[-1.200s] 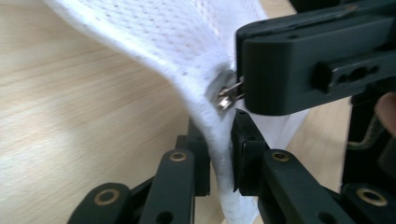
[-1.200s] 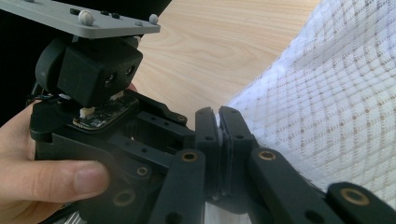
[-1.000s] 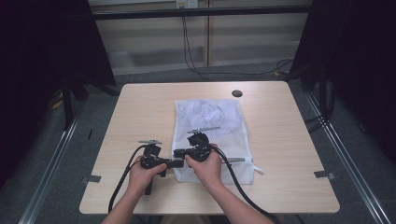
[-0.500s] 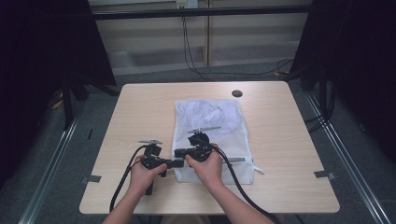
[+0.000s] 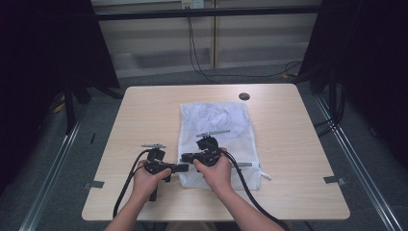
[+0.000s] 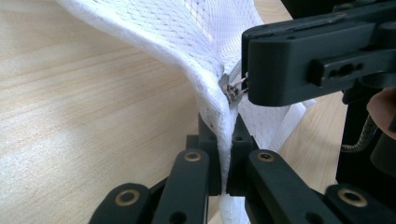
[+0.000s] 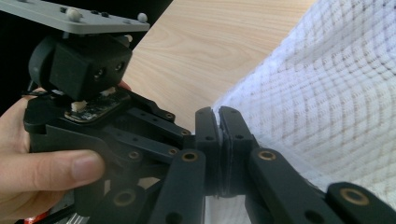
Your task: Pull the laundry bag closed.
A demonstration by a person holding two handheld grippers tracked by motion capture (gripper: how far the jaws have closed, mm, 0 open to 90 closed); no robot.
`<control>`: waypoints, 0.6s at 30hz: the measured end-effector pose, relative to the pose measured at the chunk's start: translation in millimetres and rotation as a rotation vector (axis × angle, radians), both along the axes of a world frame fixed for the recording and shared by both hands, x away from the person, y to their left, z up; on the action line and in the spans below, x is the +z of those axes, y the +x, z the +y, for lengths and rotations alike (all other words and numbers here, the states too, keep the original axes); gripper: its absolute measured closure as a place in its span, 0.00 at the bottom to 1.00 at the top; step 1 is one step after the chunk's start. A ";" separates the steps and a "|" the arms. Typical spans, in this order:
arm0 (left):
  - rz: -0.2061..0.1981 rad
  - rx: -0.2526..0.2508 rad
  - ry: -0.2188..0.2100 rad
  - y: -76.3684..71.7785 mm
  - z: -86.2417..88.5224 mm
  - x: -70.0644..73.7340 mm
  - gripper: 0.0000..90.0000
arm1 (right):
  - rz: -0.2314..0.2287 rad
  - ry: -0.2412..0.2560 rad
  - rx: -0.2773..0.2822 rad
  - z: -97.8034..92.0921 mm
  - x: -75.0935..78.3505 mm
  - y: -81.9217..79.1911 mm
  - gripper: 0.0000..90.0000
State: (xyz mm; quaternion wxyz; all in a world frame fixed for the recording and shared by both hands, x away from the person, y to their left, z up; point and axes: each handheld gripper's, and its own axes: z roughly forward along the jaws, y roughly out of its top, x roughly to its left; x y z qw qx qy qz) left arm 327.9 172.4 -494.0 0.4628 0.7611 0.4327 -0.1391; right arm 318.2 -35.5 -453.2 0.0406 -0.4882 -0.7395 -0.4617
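Note:
A white mesh laundry bag [image 5: 216, 126] lies flat on the middle of the wooden table [image 5: 288, 144]. Both grippers meet at its near left corner. My left gripper [image 5: 184, 168] comes in from the left and is shut on the bag's edge [image 6: 224, 140], which is lifted into a fold. My right gripper [image 5: 184, 157] points left and is shut on the small metal zipper pull [image 6: 232, 89] just above that pinch. In the right gripper view its jaws [image 7: 217, 128] are pressed together against the mesh [image 7: 336, 93], with the left gripper and hand close beside them.
A dark round hole [image 5: 244, 96] sits at the table's far edge. Black cables trail from both grippers off the near edge. A zipper tab [image 5: 263, 175] sticks out at the bag's near right corner. Bare tabletop lies left and right of the bag.

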 end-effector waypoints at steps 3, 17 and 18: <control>-0.005 -0.001 0.006 0.4 1.4 0.4 0.98 | 0.005 0.000 -0.010 -4.4 -1.0 0.0 0.97; -0.004 0.008 -0.002 -0.2 1.2 1.5 0.98 | 0.004 0.004 -0.016 -14.6 -1.0 -0.6 0.97; -0.004 0.006 0.000 -0.3 1.1 1.4 0.98 | 0.003 -0.001 -0.014 -14.6 -0.8 -0.8 0.97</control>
